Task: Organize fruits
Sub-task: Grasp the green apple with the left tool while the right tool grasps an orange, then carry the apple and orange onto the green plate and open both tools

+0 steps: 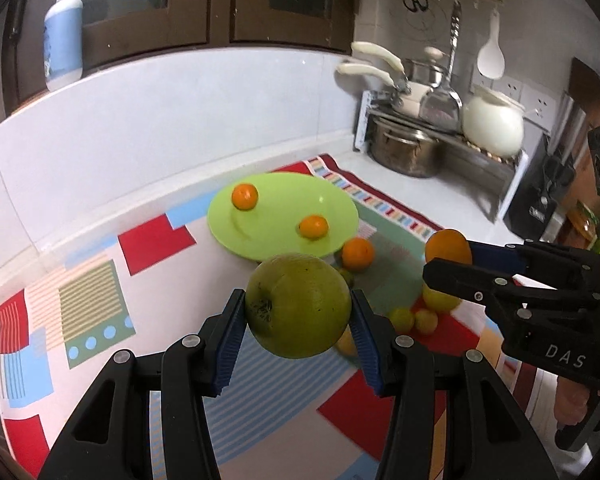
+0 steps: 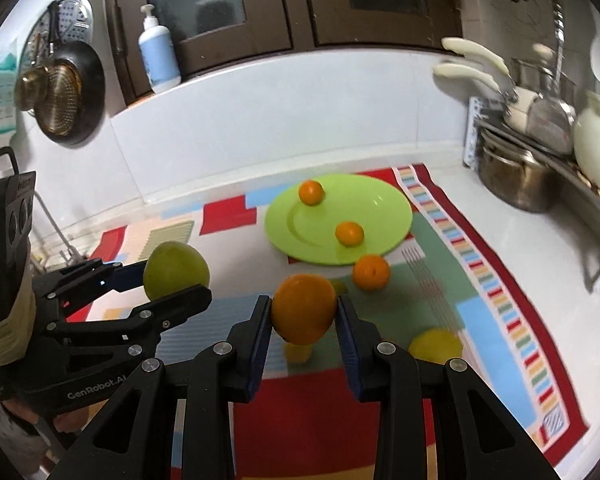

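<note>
Green fruit (image 1: 298, 306) clamped in left gripper (image 1: 298, 308), held up off the patterned mat (image 1: 88, 304). Right gripper (image 2: 304, 308) clenched on an orange (image 2: 304, 308), also lifted. Lime plate (image 1: 284, 236) lies ahead of both, toward counter's back edge, two small oranges (image 1: 245, 196) on it; the right-hand orange looks slightly nearer to it. Loose orange (image 2: 371, 272) just off the plate's near rim; yellow fruits (image 1: 414, 318) on the mat.

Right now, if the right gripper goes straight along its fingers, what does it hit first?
Probably the loose orange on the mat just short of the green plate. The right gripper already holds an orange, which leads. Depth is unclear; it might pass over and reach the plate.
</note>
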`<state>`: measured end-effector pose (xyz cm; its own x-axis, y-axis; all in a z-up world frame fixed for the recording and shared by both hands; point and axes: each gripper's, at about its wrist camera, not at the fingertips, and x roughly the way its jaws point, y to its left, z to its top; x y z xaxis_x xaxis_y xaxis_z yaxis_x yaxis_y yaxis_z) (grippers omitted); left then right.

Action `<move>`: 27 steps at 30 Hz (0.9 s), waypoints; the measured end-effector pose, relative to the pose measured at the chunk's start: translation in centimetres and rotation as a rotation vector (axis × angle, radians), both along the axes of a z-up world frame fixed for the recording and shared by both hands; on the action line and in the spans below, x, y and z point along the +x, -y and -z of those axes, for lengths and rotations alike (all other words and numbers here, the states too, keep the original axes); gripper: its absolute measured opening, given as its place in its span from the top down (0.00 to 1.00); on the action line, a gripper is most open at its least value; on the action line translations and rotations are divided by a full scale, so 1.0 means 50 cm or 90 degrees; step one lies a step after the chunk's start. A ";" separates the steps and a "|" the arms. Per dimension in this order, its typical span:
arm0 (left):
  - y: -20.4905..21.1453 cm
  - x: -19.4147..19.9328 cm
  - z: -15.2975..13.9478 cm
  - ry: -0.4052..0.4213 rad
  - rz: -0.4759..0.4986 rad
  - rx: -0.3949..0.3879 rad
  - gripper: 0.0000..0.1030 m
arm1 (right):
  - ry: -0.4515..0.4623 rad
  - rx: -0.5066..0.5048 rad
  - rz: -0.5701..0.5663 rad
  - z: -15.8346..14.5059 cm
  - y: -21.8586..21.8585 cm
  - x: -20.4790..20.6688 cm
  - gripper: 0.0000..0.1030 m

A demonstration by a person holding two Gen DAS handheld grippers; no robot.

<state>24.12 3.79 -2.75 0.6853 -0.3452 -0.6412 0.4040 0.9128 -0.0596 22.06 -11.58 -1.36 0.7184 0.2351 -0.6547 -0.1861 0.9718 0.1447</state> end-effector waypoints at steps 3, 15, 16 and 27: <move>0.020 0.015 -0.017 0.011 -0.017 0.003 0.51 | 0.010 0.004 -0.017 -0.017 0.016 0.022 0.68; 0.080 0.092 -0.070 0.032 -0.058 0.011 0.51 | 0.045 -0.004 -0.091 -0.086 0.060 0.133 0.68; 0.085 0.102 -0.074 0.033 -0.061 0.014 0.51 | 0.046 -0.005 -0.095 -0.088 0.062 0.143 0.68; 0.097 0.212 -0.064 0.018 -0.076 0.031 0.51 | 0.017 0.005 -0.132 -0.071 0.081 0.284 0.68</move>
<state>34.73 -1.08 0.47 0.7374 -0.2290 -0.6354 0.2937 0.9559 -0.0036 36.24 -15.62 2.18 0.6718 0.3841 -0.6333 -0.3858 0.9114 0.1435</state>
